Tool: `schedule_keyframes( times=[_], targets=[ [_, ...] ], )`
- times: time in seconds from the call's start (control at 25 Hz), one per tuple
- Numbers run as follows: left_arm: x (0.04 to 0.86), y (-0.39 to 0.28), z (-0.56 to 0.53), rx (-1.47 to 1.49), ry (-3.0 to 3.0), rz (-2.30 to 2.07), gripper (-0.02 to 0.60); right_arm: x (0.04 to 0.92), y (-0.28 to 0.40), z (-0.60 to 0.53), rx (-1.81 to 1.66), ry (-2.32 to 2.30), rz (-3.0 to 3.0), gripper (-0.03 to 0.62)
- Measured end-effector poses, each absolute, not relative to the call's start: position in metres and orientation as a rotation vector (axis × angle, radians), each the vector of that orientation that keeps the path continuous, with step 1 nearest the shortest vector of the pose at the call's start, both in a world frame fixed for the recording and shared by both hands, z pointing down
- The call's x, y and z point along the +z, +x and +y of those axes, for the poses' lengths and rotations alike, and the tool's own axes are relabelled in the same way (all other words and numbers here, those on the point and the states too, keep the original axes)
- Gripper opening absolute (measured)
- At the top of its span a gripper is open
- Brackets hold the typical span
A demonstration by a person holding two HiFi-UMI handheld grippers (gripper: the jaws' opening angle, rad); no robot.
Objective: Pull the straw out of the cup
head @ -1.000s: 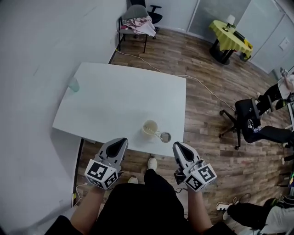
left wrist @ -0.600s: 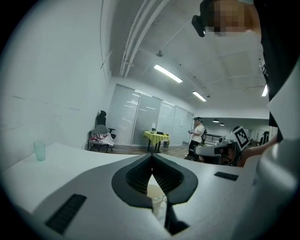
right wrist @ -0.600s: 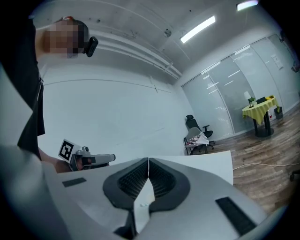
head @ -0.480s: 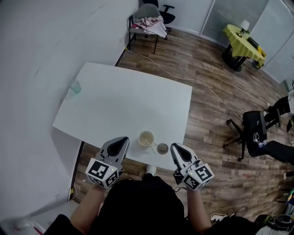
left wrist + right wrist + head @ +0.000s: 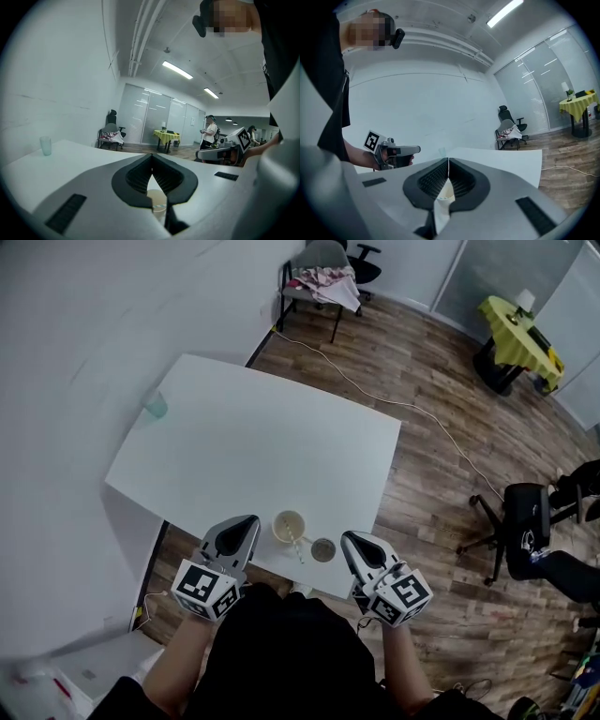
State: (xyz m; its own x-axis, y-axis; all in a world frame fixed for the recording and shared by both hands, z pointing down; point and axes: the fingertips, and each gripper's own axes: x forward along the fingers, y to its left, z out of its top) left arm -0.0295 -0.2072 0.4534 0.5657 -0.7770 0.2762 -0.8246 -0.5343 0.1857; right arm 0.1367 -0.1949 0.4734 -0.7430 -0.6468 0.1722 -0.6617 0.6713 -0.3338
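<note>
A cream paper cup (image 5: 288,526) stands near the front edge of the white table (image 5: 253,442). A thin striped straw (image 5: 297,547) leans out of it towards me. A round lid (image 5: 323,549) lies just right of the cup. My left gripper (image 5: 250,520) is shut and empty, just left of the cup. My right gripper (image 5: 348,539) is shut and empty, right of the lid. Through the left gripper (image 5: 151,157) view's shut jaws the cup (image 5: 157,199) shows. The right gripper (image 5: 448,161) view also shows the cup (image 5: 445,194) behind its shut jaws.
A pale green tumbler (image 5: 155,406) stands at the table's far left edge. A chair with clothes (image 5: 323,277) stands beyond the table, and a cable (image 5: 375,395) runs over the wood floor. An office chair (image 5: 525,526) is at the right.
Both grippers and my view have come closer to the table's front edge, so the cup and lid now lie between the gripper tips. Both stay shut.
</note>
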Motion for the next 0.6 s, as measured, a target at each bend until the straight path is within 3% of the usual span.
schedule_keyframes(
  times=[0.6],
  targets=[
    [0.458,-0.043,-0.215,0.263,2.458,-1.314,0.014,0.503,0.104,-0.183,0.563,0.899,-2.749,0.022]
  ],
)
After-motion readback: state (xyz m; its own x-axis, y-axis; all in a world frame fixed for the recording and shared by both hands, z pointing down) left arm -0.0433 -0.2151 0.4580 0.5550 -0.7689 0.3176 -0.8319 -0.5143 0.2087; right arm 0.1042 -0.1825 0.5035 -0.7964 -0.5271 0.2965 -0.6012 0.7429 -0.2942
